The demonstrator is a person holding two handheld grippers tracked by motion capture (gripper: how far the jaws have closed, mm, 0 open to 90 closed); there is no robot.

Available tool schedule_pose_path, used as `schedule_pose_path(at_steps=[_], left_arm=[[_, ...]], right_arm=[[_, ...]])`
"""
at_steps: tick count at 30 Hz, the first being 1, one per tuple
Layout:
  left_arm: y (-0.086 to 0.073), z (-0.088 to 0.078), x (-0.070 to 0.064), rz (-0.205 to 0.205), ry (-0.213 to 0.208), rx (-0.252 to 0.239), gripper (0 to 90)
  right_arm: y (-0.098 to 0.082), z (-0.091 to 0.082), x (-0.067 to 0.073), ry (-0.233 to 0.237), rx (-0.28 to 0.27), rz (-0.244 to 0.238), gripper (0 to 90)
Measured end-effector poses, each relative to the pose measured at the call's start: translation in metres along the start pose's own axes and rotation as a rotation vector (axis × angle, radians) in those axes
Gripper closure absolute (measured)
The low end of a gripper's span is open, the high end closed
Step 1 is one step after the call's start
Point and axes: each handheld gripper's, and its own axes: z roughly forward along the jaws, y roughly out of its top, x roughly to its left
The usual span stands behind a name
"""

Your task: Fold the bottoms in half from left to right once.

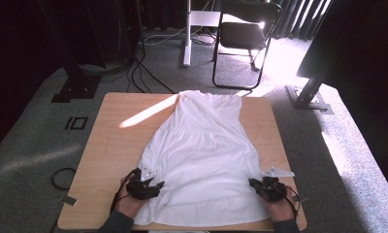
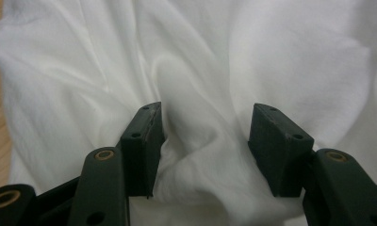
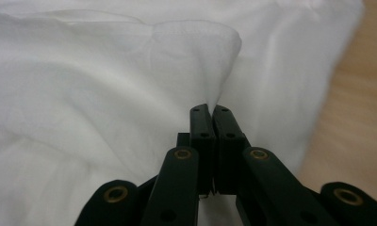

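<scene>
Now the white dress [image 1: 202,150] lies spread flat on the wooden tabletop [image 1: 109,145], hem toward the person. The right hand-held gripper [image 3: 210,110] is clenched on a fold at the hem's right edge, while the left hand-held gripper [image 2: 205,125] stands released, its jaws parted over rumpled cloth

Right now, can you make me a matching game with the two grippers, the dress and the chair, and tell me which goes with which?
Things:
1. left gripper
2. right gripper
3. white dress
4. black chair

States or places:
A. on the floor beyond the table
B. spread flat on the wooden table
C. fingers apart, a fold of cloth between them
D. fingers pinched shut on the dress's edge

Pairs: 1-C, 2-D, 3-B, 4-A
</scene>
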Motion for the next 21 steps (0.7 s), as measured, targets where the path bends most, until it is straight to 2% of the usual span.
schedule_pose_path(at_steps=[2,4,6,8,9,12,15,17,21], left_arm=[[-0.003,-0.002,0.002,-0.011,-0.010,-0.004,46.3],[-0.006,-0.002,0.005,-0.032,-0.025,-0.011,46.2],[-0.005,-0.002,0.005,-0.035,-0.025,-0.011,46.1],[-0.004,-0.002,0.004,-0.025,-0.015,-0.006,45.6],[-0.003,-0.002,0.003,-0.024,-0.013,-0.004,45.2],[-0.001,-0.004,0.003,-0.021,-0.012,-0.007,44.5],[0.004,-0.006,0.009,-0.040,-0.006,-0.028,44.5],[0.009,-0.008,0.015,-0.053,0.000,-0.036,44.4],[0.025,-0.006,0.030,-0.057,0.043,-0.073,43.9]], right_arm=[[-0.015,-0.014,-0.004,-0.017,-0.009,0.034,88.5],[-0.036,-0.032,-0.012,0.004,-0.028,0.090,88.6],[-0.051,-0.044,-0.018,0.014,-0.017,0.131,87.7],[-0.059,-0.050,-0.022,0.020,-0.009,0.149,81.3],[-0.060,-0.052,-0.023,0.003,-0.018,0.153,76.3],[-0.052,-0.059,-0.026,0.000,-0.080,0.160,65.0],[-0.033,-0.057,-0.027,-0.002,-0.147,0.156,56.5],[-0.021,-0.049,-0.028,-0.003,-0.152,0.143,55.7],[0.005,-0.016,-0.032,-0.021,-0.131,0.099,55.0]])
